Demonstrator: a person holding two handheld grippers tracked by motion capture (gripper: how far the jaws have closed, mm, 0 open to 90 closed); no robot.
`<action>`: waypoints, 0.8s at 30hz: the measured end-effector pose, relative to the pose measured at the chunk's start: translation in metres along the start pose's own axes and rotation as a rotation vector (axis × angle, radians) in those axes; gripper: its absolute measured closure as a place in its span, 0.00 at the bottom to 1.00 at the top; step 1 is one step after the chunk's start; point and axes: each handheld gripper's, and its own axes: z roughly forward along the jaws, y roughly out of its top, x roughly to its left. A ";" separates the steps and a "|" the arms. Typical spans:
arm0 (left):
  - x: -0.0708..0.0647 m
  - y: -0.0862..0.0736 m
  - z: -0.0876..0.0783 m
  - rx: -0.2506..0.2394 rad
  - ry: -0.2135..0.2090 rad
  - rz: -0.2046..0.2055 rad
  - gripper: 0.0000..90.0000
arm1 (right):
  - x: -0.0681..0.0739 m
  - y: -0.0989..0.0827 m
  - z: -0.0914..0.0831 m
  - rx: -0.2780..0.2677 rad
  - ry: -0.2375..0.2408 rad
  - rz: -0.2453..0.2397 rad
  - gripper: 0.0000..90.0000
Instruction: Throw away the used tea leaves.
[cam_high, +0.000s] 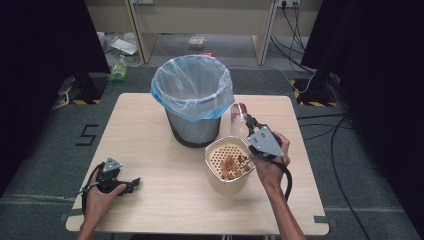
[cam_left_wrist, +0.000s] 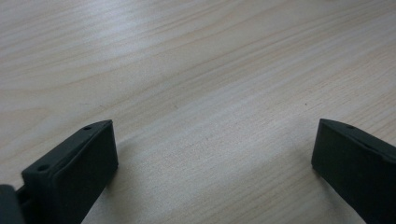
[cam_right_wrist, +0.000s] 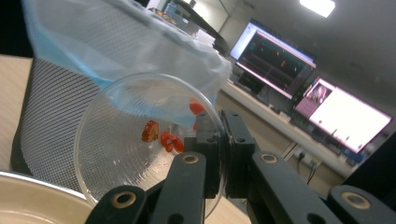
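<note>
Wooden surface (cam_high: 150, 150): right gripper (cam_high: 248, 121) clamped on clear cup (cam_high: 238, 119), tilted beside bin (cam_high: 193, 97), above strainer (cam_high: 226, 165); left gripper (cam_high: 131, 184) released, idle.

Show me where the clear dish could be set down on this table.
Bare wood lies left of the trash bin, down to the left tongs, and along the front edge below the strainer bowl. It is crowded between bin, bowl and the right tongs gripping the clear dish.

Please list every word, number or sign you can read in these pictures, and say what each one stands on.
"5": dark digit marked on the grey floor left of the table.
Text on the two monitors in the right gripper view: too blurred to read.
Nothing readable on the bin, the clear dish or the strainer pot.
</note>
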 end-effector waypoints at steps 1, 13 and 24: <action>0.000 0.000 0.000 0.000 0.000 0.000 0.00 | -0.004 -0.001 0.000 0.006 0.001 0.023 0.97; 0.000 0.000 0.000 0.001 0.000 0.000 0.00 | -0.042 -0.007 0.006 0.084 0.070 0.220 0.97; 0.000 0.000 0.000 0.001 0.000 0.000 0.00 | -0.076 0.010 0.013 0.111 0.068 0.289 0.97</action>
